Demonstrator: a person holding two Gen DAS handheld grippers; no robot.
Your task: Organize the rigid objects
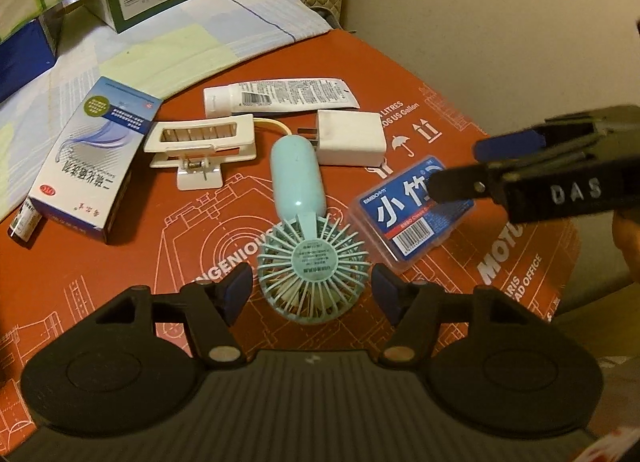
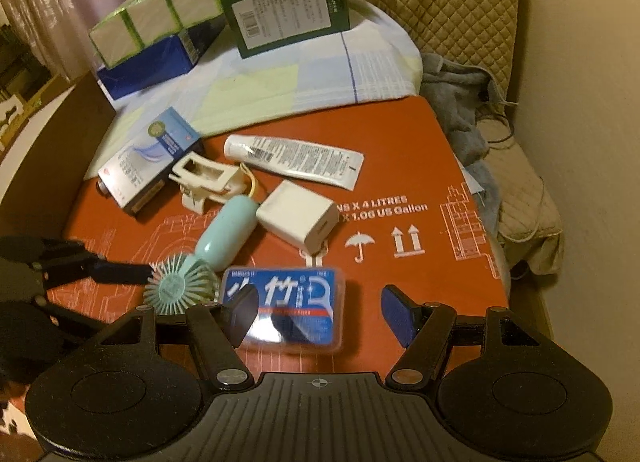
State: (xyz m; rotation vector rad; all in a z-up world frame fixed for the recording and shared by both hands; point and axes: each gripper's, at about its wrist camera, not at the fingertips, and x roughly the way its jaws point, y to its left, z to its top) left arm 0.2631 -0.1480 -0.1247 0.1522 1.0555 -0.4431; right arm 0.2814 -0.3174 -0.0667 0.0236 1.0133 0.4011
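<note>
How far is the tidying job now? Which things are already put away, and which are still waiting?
Nothing looks sorted yet. The fan, blue floss case, charger, tube, clip and medicine box all lie loose on the red cardboard. The left gripper stands open around the fan's head, the right gripper open over the floss case. Neither holds anything.

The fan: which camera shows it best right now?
Left wrist view: the fan lies whole and sharp, head nearest the camera, centred between the open jaws of the left hand-held gripper. In the right wrist view it sits off-centre and slightly blurred beside the blue box.
</note>
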